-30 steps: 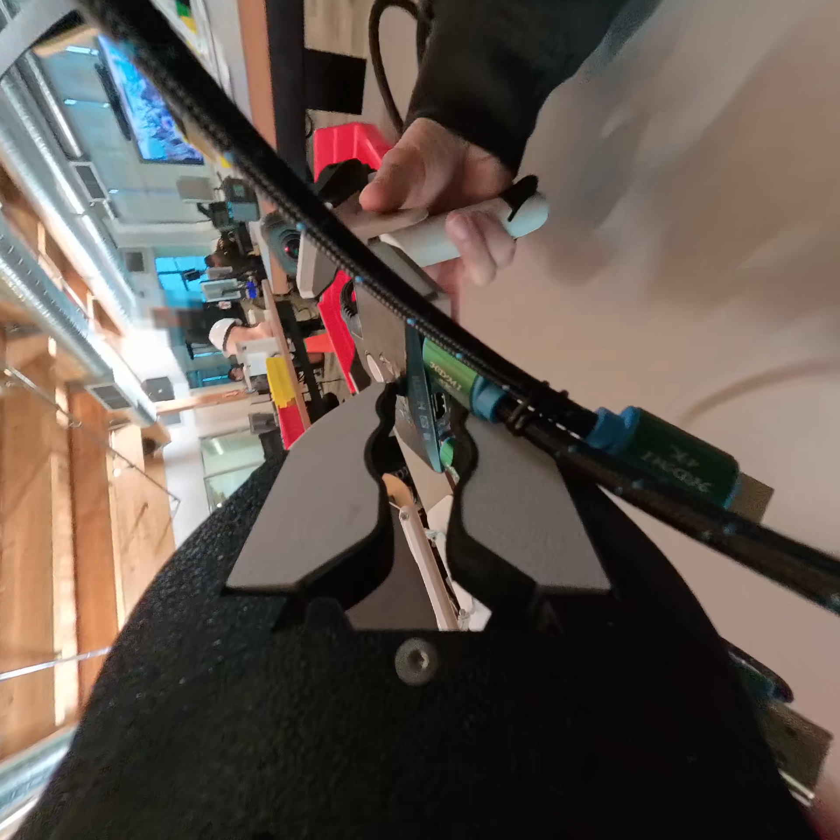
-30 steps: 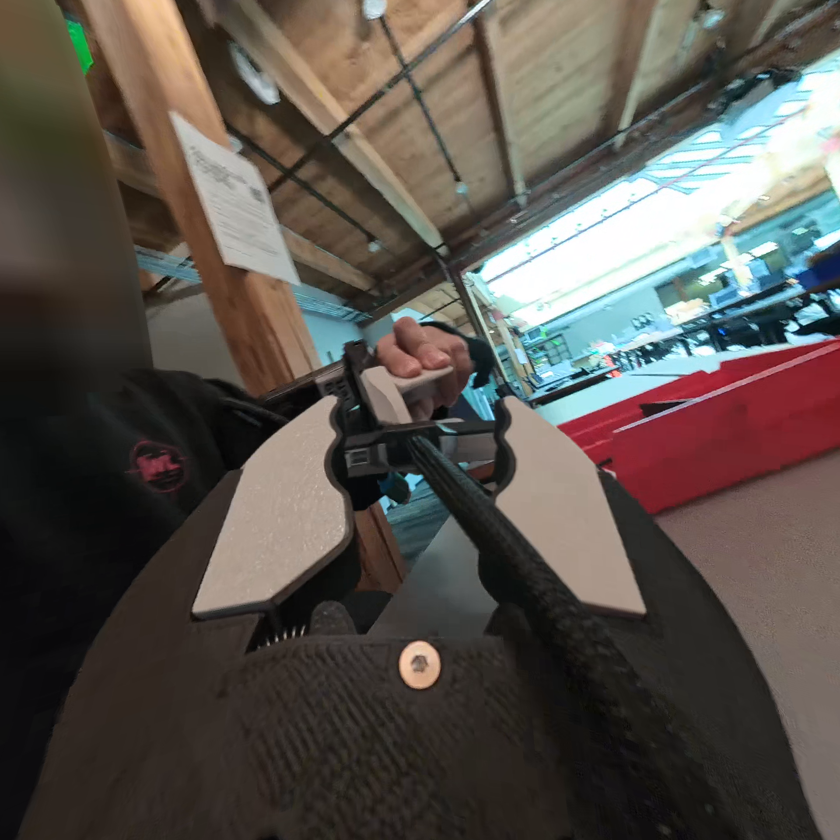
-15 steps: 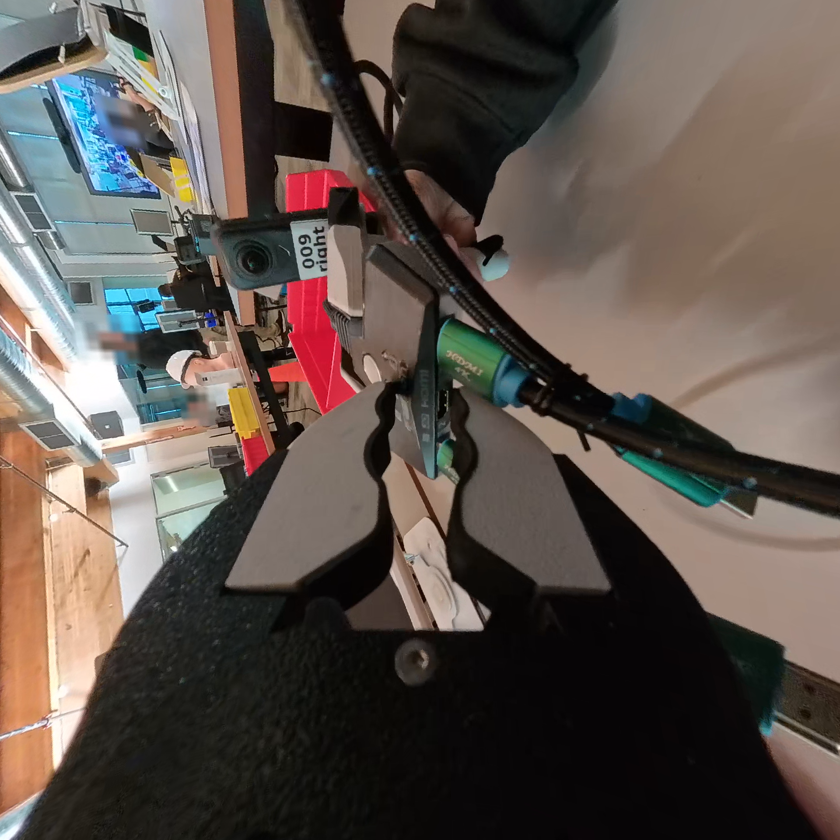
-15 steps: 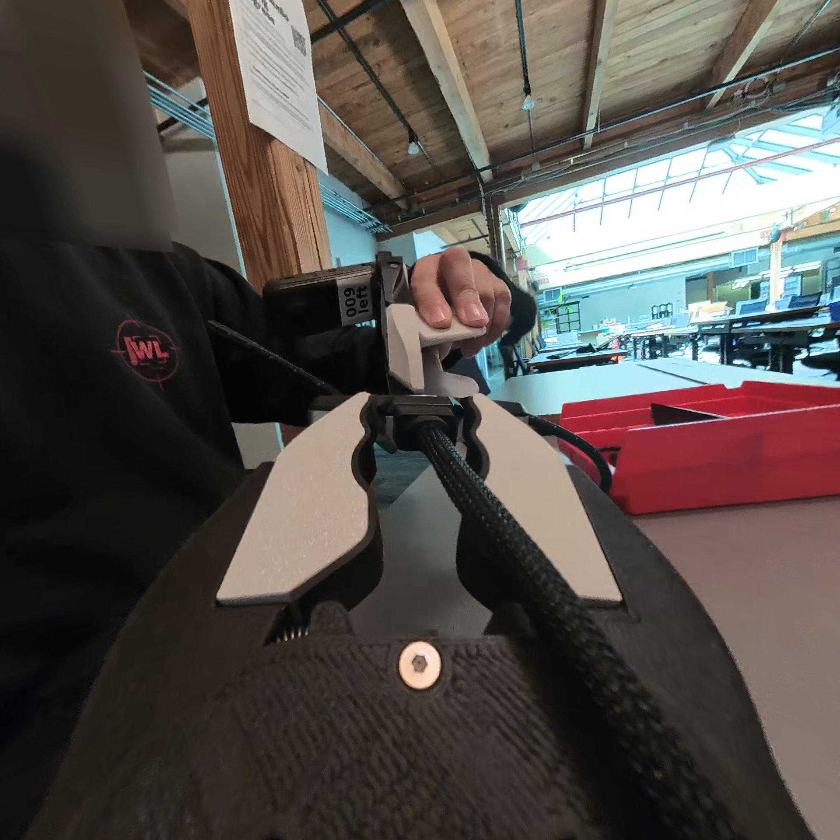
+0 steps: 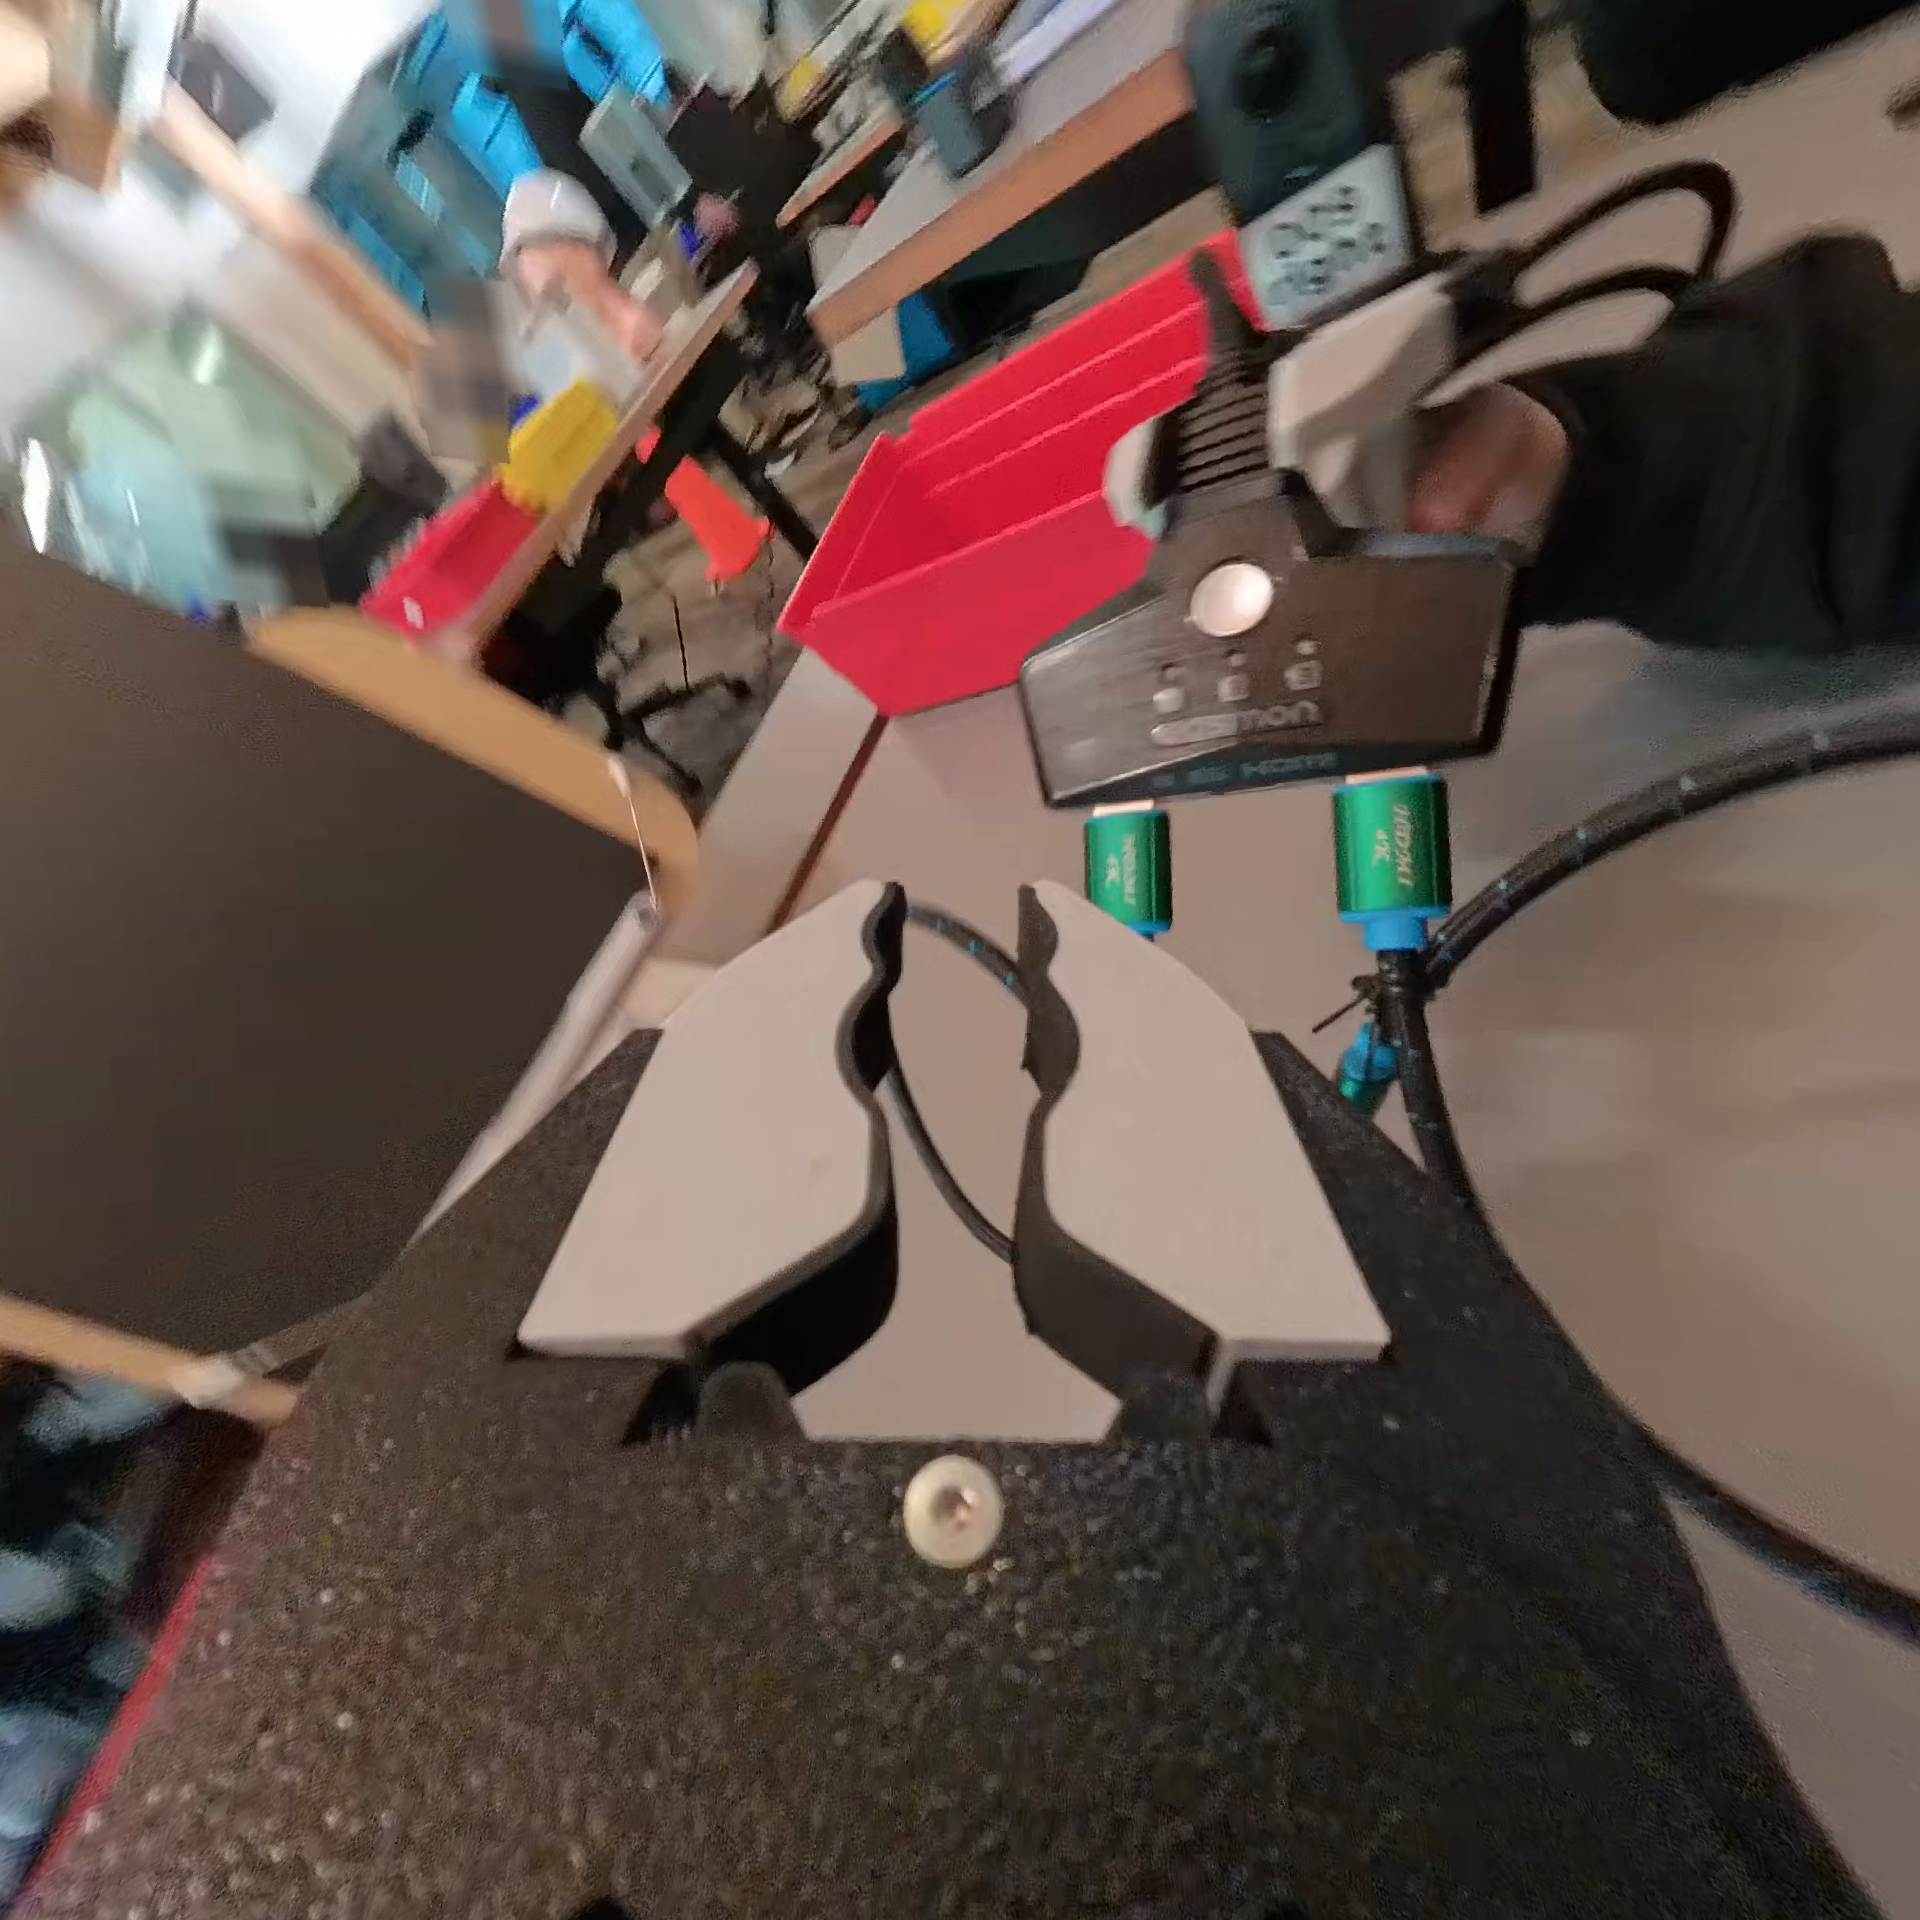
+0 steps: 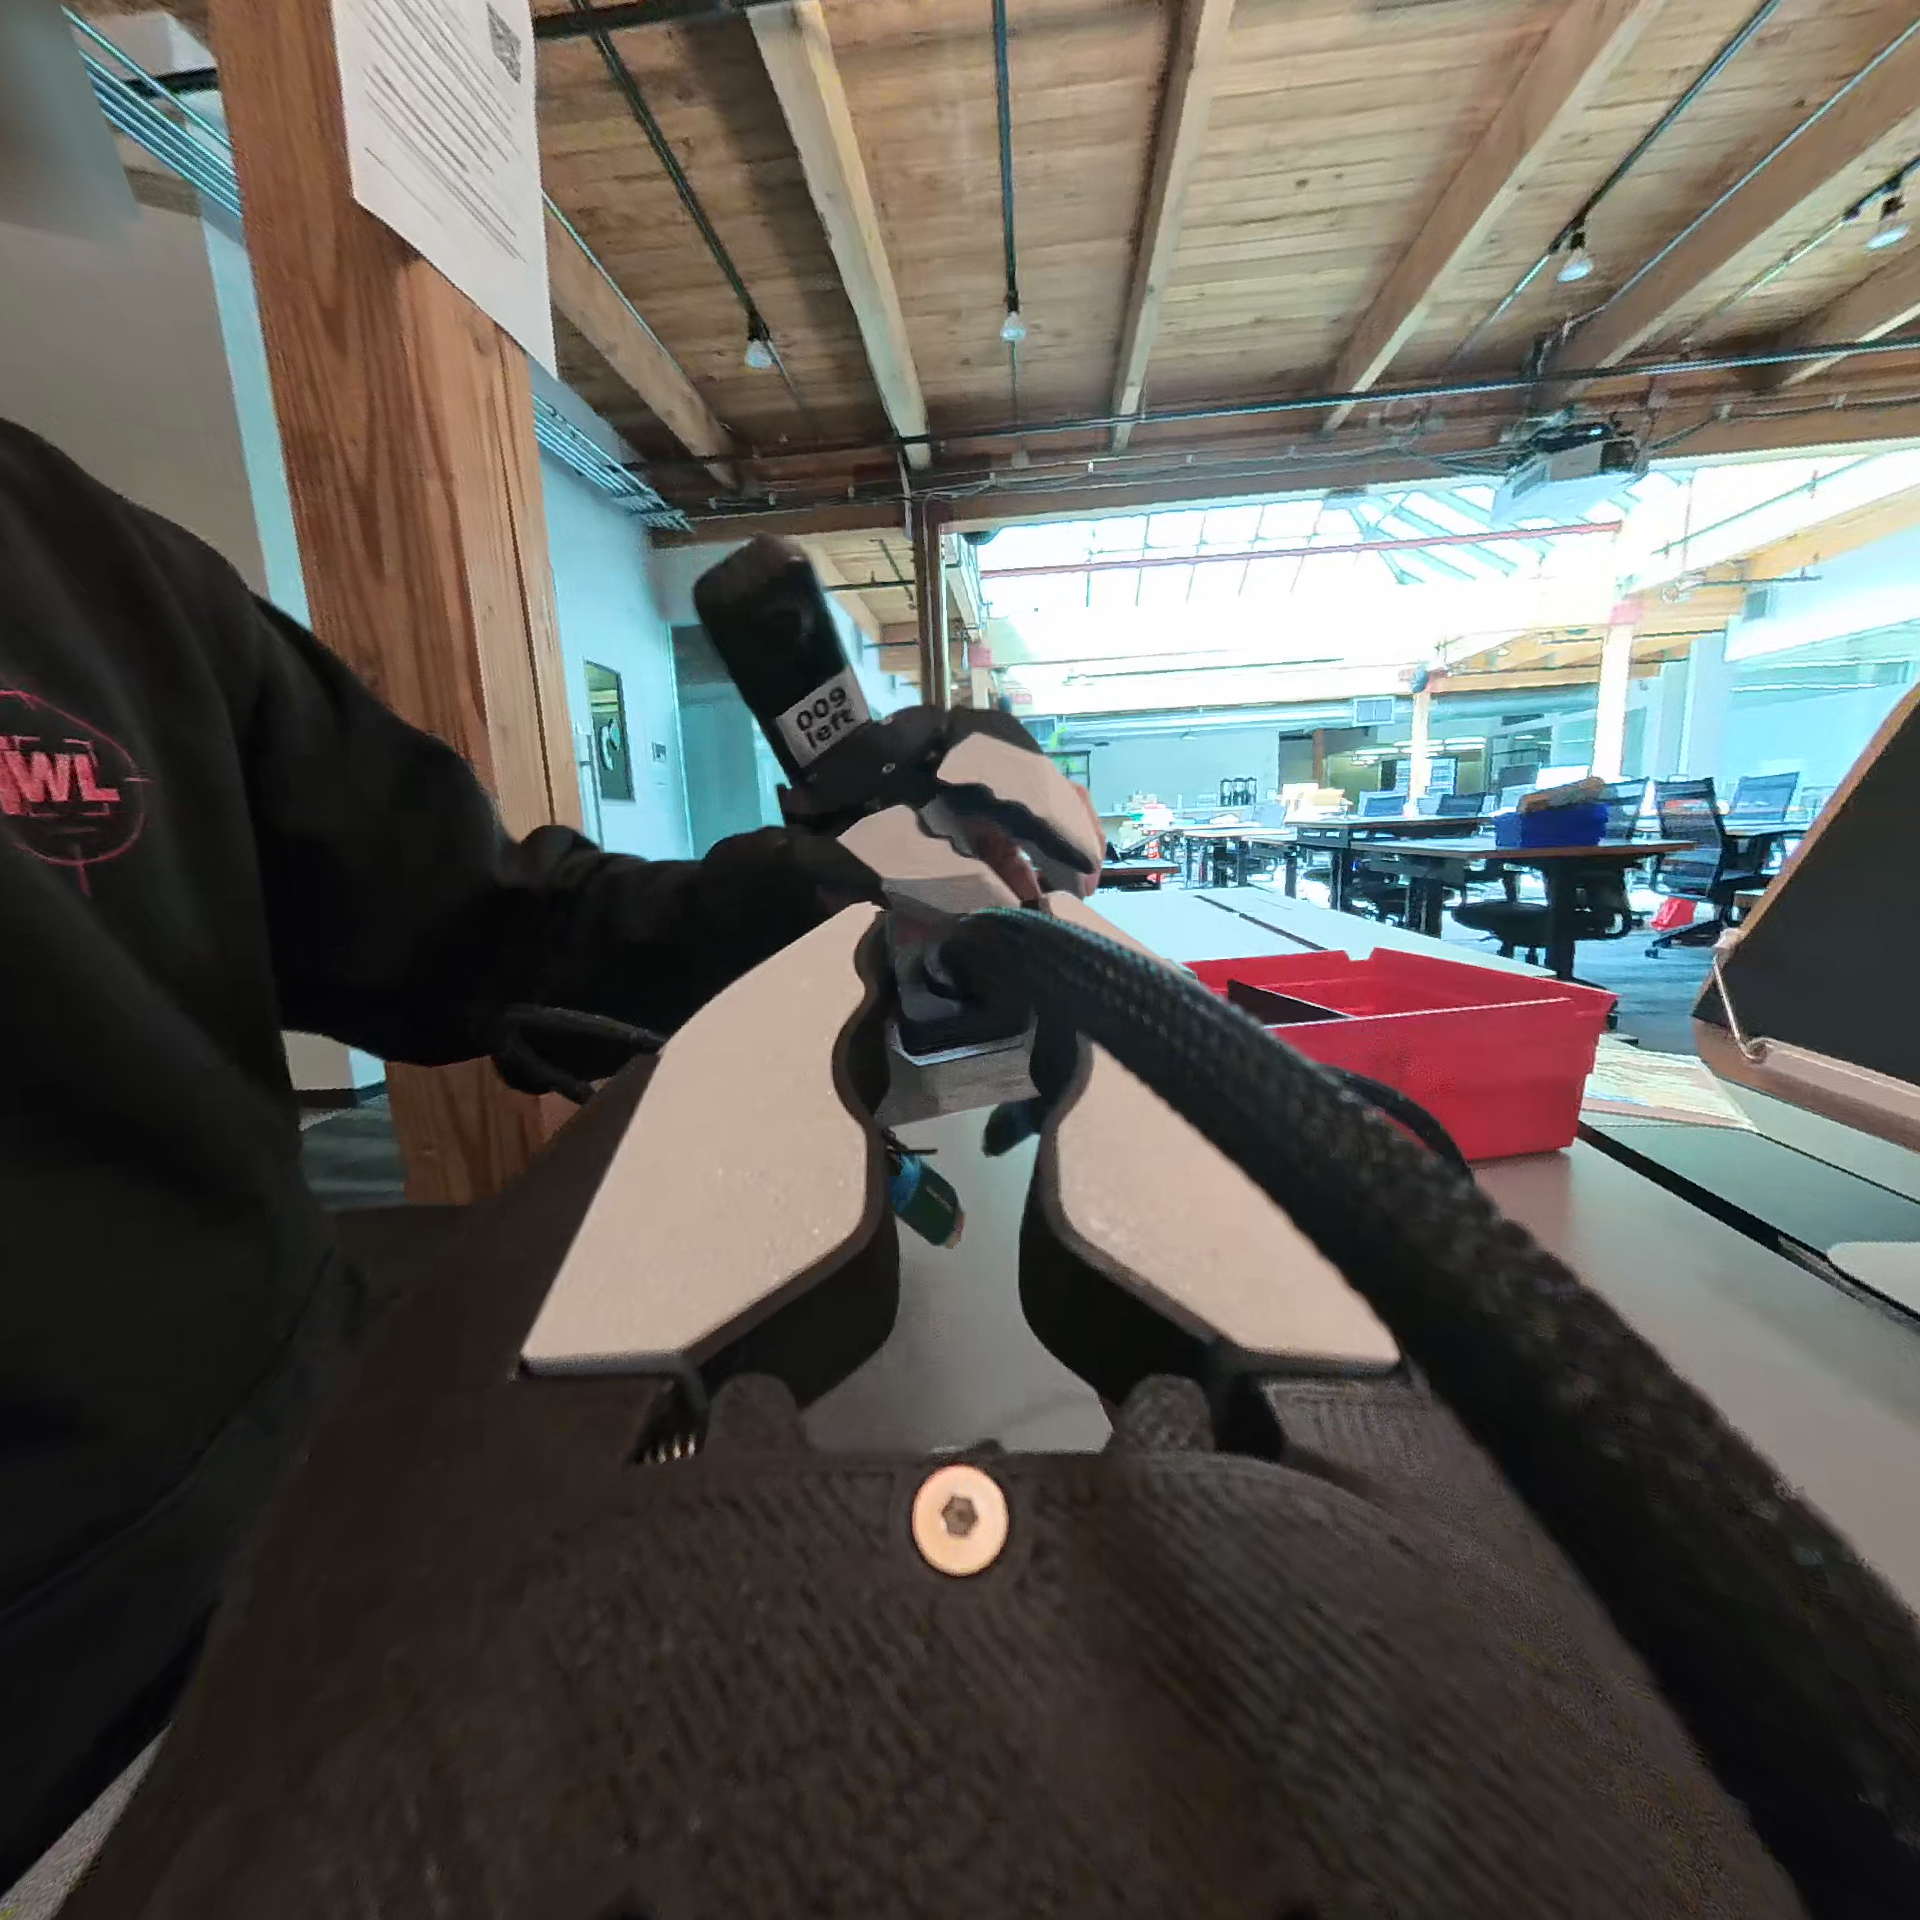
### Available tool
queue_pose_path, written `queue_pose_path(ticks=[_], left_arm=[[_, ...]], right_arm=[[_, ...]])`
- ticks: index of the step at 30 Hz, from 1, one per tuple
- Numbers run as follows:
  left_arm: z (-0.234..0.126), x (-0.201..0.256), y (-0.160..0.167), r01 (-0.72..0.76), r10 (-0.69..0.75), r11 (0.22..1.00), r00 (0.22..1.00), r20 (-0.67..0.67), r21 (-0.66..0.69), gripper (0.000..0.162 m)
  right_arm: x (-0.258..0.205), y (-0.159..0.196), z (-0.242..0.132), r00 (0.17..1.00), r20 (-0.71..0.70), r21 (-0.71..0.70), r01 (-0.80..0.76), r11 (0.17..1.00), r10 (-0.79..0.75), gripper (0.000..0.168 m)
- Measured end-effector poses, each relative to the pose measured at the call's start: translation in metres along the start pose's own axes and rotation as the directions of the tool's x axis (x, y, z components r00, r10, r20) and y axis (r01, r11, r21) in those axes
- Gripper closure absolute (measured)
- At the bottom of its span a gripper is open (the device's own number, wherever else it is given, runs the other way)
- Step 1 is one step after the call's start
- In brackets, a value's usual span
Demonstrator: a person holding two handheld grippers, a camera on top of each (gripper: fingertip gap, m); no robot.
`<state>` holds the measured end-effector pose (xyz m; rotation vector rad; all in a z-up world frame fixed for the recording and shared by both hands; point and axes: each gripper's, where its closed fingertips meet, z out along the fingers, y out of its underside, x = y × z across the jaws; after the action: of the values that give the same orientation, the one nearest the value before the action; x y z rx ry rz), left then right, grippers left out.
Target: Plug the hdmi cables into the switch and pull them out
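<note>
The black HDMI switch (image 5: 1268,675) hangs above the grey table (image 5: 1662,1195), with two green HDMI plugs (image 5: 1127,868) (image 5: 1390,857) seated in its near side. My right gripper (image 5: 1247,488) is shut on its far end. In the right wrist view the right gripper (image 6: 956,935) clamps the switch (image 6: 935,1023), and a thick braided cable (image 6: 1299,1122) arches over its right finger. A loose green plug (image 6: 925,1205) dangles below. My left gripper (image 5: 956,904) is open by a narrow gap and empty, just short of the switch. A thin cable (image 5: 935,1101) runs behind the gap.
A red bin (image 5: 987,540) stands on the table behind the switch; it also shows in the right wrist view (image 6: 1455,1049). A black board with a wooden rim (image 5: 260,935) leans at the left. The person's black sleeve (image 6: 416,883) reaches in.
My left gripper has let go of the switch, drawn back and rolled upright. The right gripper now carries the switch alone, with two plugs still in it.
</note>
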<state>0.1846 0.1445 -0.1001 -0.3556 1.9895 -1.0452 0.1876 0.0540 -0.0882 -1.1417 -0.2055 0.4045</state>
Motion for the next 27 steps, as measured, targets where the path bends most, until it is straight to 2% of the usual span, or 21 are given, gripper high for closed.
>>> queue_pose_path(ticks=[2,4,6,9,11,13,16,17,18,21,23,24,26,27], left_arm=[[-0.006,-0.003,0.011,0.235,-0.235,0.972,0.972,0.008,0.003,0.136],[-0.015,0.002,0.019,0.489,-0.488,0.872,0.870,-0.061,0.001,0.125],[-0.025,0.008,0.029,0.687,-0.683,0.726,0.719,-0.131,-0.015,0.122],[-0.039,0.027,0.047,0.869,-0.849,0.489,0.457,-0.267,-0.069,0.116],[-0.041,0.049,0.058,0.941,-0.903,0.306,0.238,-0.357,-0.147,0.100],[-0.036,0.070,0.065,0.965,-0.899,0.159,0.054,-0.434,-0.209,0.092],[-0.024,0.080,0.056,0.970,-0.806,-0.061,-0.187,-0.562,-0.236,0.086],[-0.022,0.082,0.047,0.960,-0.750,-0.101,-0.245,-0.615,-0.260,0.086],[-0.019,0.085,0.039,0.953,-0.703,-0.104,-0.273,-0.657,-0.285,0.087],[-0.014,0.091,0.013,0.952,-0.601,-0.044,-0.268,-0.753,-0.304,0.076],[-0.009,0.085,-0.002,0.947,-0.559,-0.074,-0.298,-0.774,-0.312,0.069],[-0.005,0.085,-0.004,0.947,-0.569,-0.071,-0.296,-0.768,-0.312,0.076],[0.004,0.093,-0.002,0.942,-0.618,-0.032,-0.281,-0.734,-0.334,0.104],[0.005,0.096,-0.001,0.938,-0.632,-0.017,-0.278,-0.723,-0.346,0.108]], right_arm=[[0.001,0.002,0.001,1.000,-0.011,-0.020,0.021,1.000,-0.022,0.144],[-0.001,0.000,0.002,0.999,-0.016,-0.024,0.044,0.999,-0.044,0.145],[-0.002,-0.002,0.001,0.998,-0.018,-0.026,0.059,0.998,-0.059,0.144],[-0.002,-0.005,0.000,0.996,-0.023,-0.018,0.082,0.997,-0.082,0.145],[-0.007,-0.007,0.002,0.995,-0.003,-0.005,0.096,0.995,-0.096,0.145],[-0.013,-0.010,0.005,0.994,0.026,0.012,0.106,0.994,-0.107,0.145],[-0.021,-0.013,0.008,0.992,0.071,0.049,0.100,0.994,-0.104,0.144],[-0.023,-0.013,0.008,0.992,0.083,0.062,0.093,0.994,-0.098,0.144],[-0.024,-0.012,0.009,0.992,0.096,0.074,0.079,0.994,-0.086,0.144],[-0.020,-0.004,0.012,0.993,0.089,0.067,0.071,0.995,-0.077,0.144],[-0.017,0.003,0.011,0.993,0.080,0.038,0.086,0.996,-0.089,0.144],[-0.016,0.000,0.010,0.993,0.076,0.056,0.084,0.995,-0.088,0.144],[-0.012,-0.004,0.005,0.992,0.050,0.060,0.113,0.992,-0.116,0.141],[-0.010,-0.004,0.002,0.990,0.034,0.046,0.134,0.990,-0.136,0.144]])
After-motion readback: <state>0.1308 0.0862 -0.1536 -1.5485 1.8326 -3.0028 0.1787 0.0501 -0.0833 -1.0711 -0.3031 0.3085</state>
